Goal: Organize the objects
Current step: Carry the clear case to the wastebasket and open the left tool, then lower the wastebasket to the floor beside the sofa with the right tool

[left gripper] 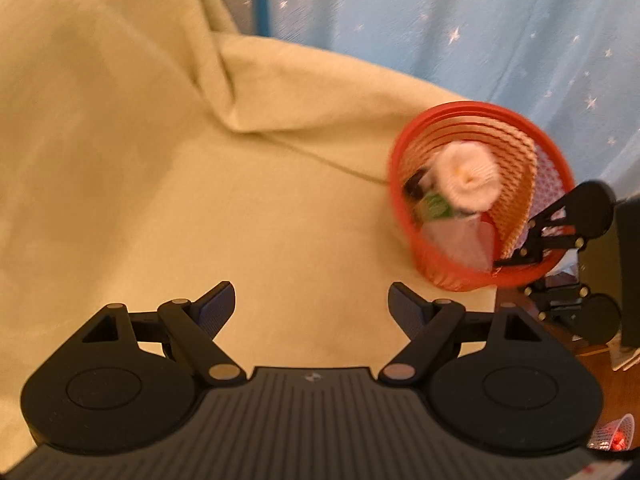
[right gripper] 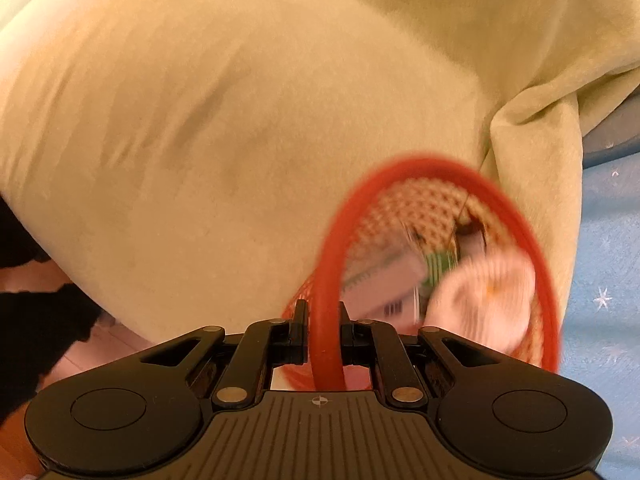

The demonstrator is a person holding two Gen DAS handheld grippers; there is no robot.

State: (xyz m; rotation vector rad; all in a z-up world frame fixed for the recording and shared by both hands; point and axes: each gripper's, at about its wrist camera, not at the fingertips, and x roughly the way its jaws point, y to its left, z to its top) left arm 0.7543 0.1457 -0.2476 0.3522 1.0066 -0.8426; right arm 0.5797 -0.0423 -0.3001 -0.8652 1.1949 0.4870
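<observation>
A red mesh basket [left gripper: 440, 128] sits at the right of the left wrist view, over the yellow-green cloth [left gripper: 200, 160]. Inside it lie a rolled white sock [left gripper: 470, 178], a green packet [left gripper: 434, 205] and a pale wrapper. My right gripper [left gripper: 514, 258] is shut on the basket's near rim. In the right wrist view the red rim [right gripper: 326, 344] runs between that gripper's [right gripper: 323, 334] closed jaws, and the sock [right gripper: 484, 300] and a white box with a barcode [right gripper: 384, 288] show inside. My left gripper [left gripper: 312, 304] hangs open over bare cloth, nothing between its fingers.
The cloth drapes in thick folds over a soft rounded surface [right gripper: 200, 120]. A light blue fabric with white stars [left gripper: 480, 20] lies behind the basket. A brown floor or table [left gripper: 600, 368] and a small mesh cup with red pieces [left gripper: 612, 434] show at the lower right.
</observation>
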